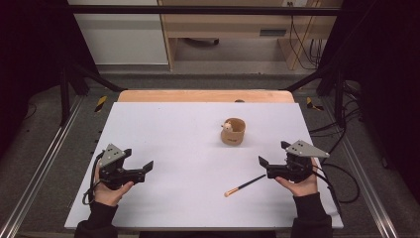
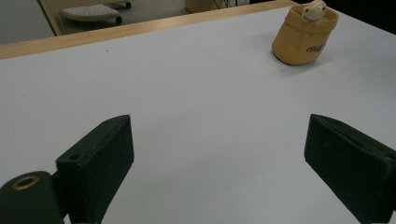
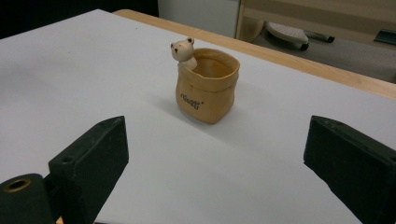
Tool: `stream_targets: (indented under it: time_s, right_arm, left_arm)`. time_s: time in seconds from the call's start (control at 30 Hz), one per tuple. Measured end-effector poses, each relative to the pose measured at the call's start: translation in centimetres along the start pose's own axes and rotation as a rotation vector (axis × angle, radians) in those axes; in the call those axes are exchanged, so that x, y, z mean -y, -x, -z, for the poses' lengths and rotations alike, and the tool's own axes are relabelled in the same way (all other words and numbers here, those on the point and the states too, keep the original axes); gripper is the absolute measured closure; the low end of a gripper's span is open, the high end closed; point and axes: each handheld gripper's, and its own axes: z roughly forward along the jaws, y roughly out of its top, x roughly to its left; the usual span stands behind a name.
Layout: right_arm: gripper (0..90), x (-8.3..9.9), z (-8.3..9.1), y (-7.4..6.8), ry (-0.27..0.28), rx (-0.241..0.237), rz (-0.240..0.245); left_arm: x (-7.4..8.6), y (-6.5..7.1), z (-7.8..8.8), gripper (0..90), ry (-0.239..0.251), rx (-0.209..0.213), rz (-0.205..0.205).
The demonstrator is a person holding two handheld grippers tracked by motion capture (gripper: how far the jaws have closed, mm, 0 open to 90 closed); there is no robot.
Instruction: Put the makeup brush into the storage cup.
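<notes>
A tan bag-shaped pot (image 1: pixel 233 132) with a small white bear figure (image 1: pixel 227 127) on its rim stands upright, right of the middle of the white table (image 1: pixel 178 134). A thin stick (image 1: pixel 245 186) with a black shaft and a tan end lies flat near the front right. My left gripper (image 1: pixel 137 159) is held at the front left, open and empty. My right gripper (image 1: pixel 272 153) is at the front right, just beyond the stick, also open and empty. The pot (image 2: pixel 303 39) is far off at the upper right past the left gripper (image 2: pixel 219 135). The pot (image 3: pixel 208 88) stands ahead of the right gripper (image 3: pixel 217 140), apart from it.
A wooden strip (image 1: pixel 205 95) borders the table's far edge. Metal frame rails (image 1: pixel 39 168) run along both sides, and cables (image 1: pixel 341 173) trail on the floor at the right. Wooden furniture (image 1: pixel 228 29) stands beyond the table.
</notes>
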Motion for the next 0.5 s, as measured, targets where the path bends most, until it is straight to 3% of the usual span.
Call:
stream_targets:
  time_s: [0.5]
  right_arm:
    - [9.3, 0.7, -0.82, -0.37, -0.059, -0.035, 0.036]
  left_arm:
    - [0.17, 0.22, -0.25, 7.9, -0.016, 0.001, -0.014]
